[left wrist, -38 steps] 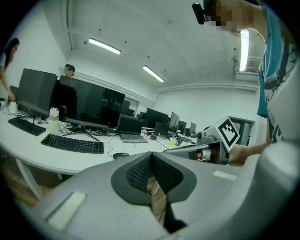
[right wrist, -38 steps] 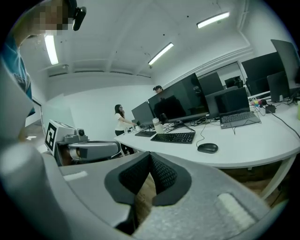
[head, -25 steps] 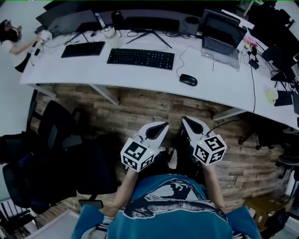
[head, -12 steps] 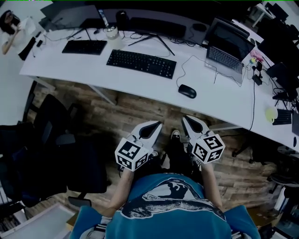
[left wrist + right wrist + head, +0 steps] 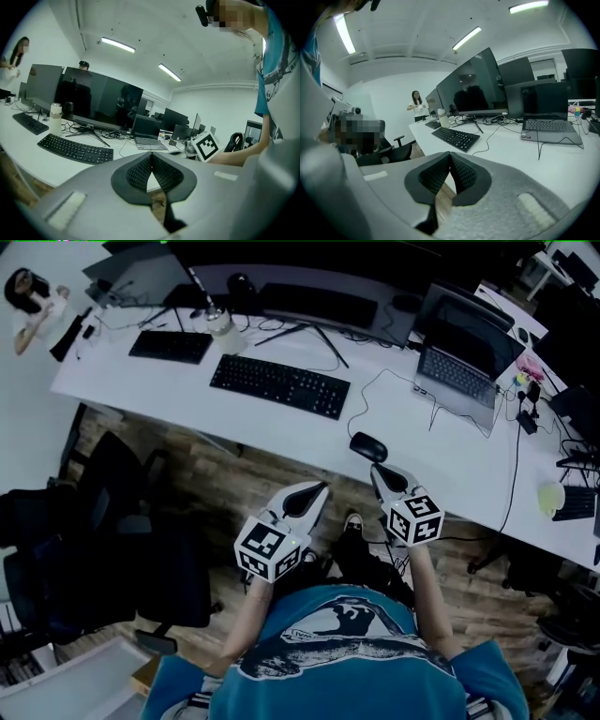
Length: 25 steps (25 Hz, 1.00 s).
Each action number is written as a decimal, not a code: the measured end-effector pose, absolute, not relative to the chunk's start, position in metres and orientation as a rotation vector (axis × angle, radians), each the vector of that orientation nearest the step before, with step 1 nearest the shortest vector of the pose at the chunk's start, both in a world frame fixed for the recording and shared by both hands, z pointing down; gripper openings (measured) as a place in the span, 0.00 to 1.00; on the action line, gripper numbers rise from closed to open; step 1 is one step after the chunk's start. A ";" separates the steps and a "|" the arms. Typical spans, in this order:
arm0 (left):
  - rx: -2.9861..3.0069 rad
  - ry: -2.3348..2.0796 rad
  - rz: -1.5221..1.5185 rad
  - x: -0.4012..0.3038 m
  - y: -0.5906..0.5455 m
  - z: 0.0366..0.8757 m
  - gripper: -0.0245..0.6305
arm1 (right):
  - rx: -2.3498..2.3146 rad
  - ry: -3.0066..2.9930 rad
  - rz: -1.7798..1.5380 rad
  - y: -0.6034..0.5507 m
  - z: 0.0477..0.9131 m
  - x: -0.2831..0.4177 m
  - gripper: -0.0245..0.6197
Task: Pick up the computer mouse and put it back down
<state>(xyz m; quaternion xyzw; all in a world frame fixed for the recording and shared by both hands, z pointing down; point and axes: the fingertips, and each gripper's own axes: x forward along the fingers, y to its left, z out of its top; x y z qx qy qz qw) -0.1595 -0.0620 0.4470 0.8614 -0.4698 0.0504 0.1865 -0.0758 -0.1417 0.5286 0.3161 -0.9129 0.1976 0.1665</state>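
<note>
The black computer mouse (image 5: 368, 446) lies on the white desk (image 5: 187, 390) near its front edge, its cable running back toward the laptop. My right gripper (image 5: 377, 469) is shut and empty, its tip just short of the mouse at the desk edge. My left gripper (image 5: 321, 487) is also shut and empty, over the wooden floor in front of the desk, left of the mouse. In the left gripper view the pads (image 5: 140, 169) meet with nothing between them. The right gripper view shows the same closed pads (image 5: 461, 174); the mouse is hidden there.
A black keyboard (image 5: 279, 385) lies left of the mouse, an open laptop (image 5: 459, 352) behind it on the right. A second keyboard (image 5: 170, 345), a bottle (image 5: 218, 322) and monitors (image 5: 319, 301) stand further back. Dark office chairs (image 5: 112, 540) crowd the left. A person (image 5: 28, 296) stands far left.
Both grippers have moved forward toward the desk. The right one advanced further and now sits right at the mouse. Both stayed shut.
</note>
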 end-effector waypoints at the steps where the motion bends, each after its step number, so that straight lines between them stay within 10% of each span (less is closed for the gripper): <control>1: 2.421 -1.327 0.150 -0.157 -0.067 0.448 0.06 | 0.887 -2.586 0.555 -0.150 0.536 -0.074 0.04; 10: 2.374 -1.351 0.224 -0.142 -0.094 0.459 0.06 | 0.743 -2.509 0.483 -0.203 0.586 -0.074 0.05; 19: 2.346 -1.375 0.248 -0.134 -0.107 0.466 0.06 | 0.491 -2.347 0.309 -0.216 0.638 -0.091 0.47; 25: 2.307 -1.413 0.247 -0.137 -0.107 0.471 0.06 | 0.402 -2.257 0.175 -0.217 0.666 -0.103 0.56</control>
